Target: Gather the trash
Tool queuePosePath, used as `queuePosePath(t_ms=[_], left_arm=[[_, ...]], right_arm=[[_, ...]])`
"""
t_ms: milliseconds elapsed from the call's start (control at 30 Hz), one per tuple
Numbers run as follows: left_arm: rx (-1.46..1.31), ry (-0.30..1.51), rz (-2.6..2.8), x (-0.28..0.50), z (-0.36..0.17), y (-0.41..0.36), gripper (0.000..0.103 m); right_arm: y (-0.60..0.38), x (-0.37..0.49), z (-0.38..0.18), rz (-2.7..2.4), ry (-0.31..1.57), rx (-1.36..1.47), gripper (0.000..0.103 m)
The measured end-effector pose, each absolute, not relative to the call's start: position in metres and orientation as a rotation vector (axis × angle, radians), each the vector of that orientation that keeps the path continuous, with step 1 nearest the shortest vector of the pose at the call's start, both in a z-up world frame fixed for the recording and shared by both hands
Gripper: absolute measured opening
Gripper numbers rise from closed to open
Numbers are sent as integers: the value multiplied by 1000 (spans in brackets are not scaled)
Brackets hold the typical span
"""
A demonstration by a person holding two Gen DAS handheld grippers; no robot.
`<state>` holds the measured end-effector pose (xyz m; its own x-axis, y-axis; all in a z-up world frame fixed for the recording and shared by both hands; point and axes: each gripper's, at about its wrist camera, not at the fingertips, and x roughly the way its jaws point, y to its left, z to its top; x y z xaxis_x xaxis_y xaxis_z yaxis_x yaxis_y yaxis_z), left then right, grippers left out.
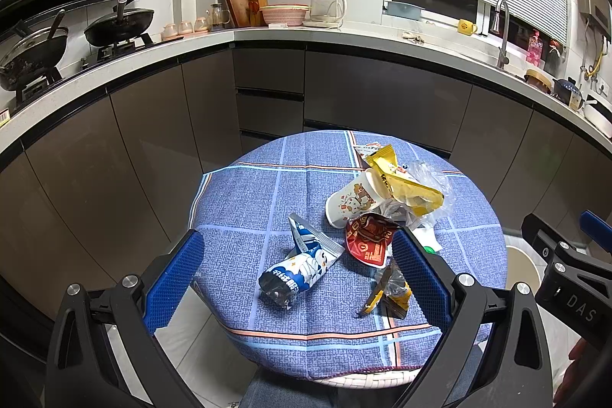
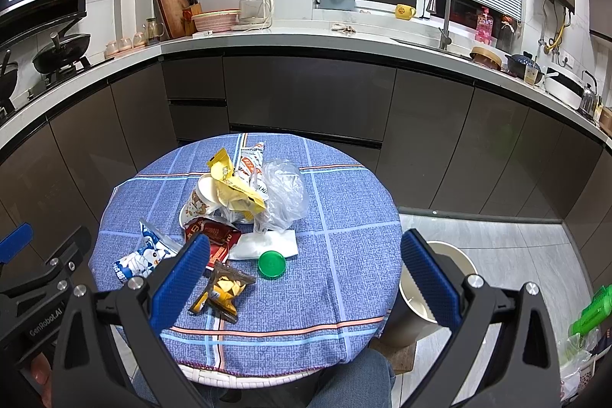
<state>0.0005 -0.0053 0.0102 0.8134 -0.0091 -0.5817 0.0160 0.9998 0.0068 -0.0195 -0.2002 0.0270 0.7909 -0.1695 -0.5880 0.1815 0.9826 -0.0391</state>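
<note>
A round table with a blue checked cloth (image 1: 248, 194) (image 2: 344, 201) holds a pile of trash: a paper cup (image 1: 350, 201) (image 2: 199, 201) on its side, a yellow wrapper (image 1: 405, 186) (image 2: 233, 186), a clear plastic bag (image 2: 285, 194), a red wrapper (image 1: 369, 239) (image 2: 216, 236), a blue-white snack bag (image 1: 302, 266) (image 2: 141, 257), a small yellow-brown wrapper (image 1: 390, 289) (image 2: 223, 289), a white napkin (image 2: 267, 243) and a green lid (image 2: 271, 264). My left gripper (image 1: 298, 274) is open above the near part of the table. My right gripper (image 2: 306, 274) is open above the near right part.
A white bin (image 2: 436, 289) (image 1: 524, 266) stands on the floor right of the table. Dark cabinets and a counter (image 2: 306, 39) with a stove, kettle and sink curve behind. A green object (image 2: 589, 312) is at the far right.
</note>
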Motion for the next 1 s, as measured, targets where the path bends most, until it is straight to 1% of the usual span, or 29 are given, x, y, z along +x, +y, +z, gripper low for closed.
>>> queuePosePath(t_ms=[633, 1000], left_arm=[[-2, 649, -14, 14, -4, -1, 95], [-31, 713, -25, 47, -20, 9, 94]], right_arm=[[-202, -7, 18, -192, 660, 23, 100], [-219, 30, -8, -129, 683, 50, 100]])
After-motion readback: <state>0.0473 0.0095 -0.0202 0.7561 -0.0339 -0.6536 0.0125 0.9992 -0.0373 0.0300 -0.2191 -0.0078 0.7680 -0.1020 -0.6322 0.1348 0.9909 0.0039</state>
